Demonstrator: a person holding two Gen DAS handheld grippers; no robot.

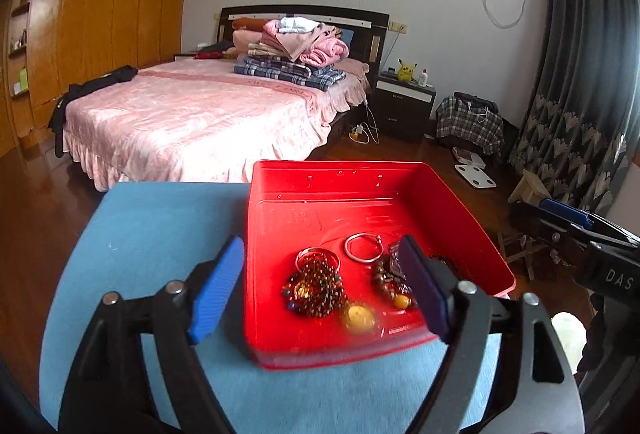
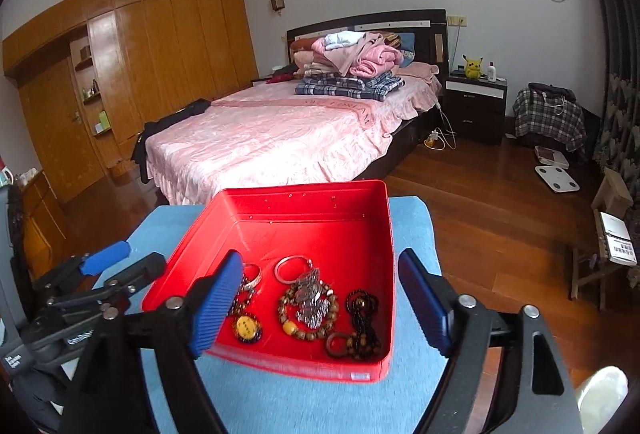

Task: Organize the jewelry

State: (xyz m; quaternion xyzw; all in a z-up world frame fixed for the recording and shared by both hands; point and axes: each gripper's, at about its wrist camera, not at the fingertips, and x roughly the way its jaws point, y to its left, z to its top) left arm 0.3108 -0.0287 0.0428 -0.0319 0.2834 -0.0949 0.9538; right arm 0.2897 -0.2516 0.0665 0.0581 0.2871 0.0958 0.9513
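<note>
I see a red tray (image 2: 304,210) on a blue table (image 2: 416,234) in the middle of the frame. Bead bracelets (image 2: 308,308) and a silver ring (image 2: 290,268) lie in its near half. My right gripper (image 2: 320,304) is wide open at the bottom. The left gripper (image 2: 120,260) sits at lower left. A pink bed (image 2: 272,138) is behind.

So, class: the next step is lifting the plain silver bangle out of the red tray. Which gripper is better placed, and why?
Probably the left gripper: its open jaws already straddle the jewelry, with the silver bangle just ahead inside the red tray. The right gripper, also open, seems further back.
</note>
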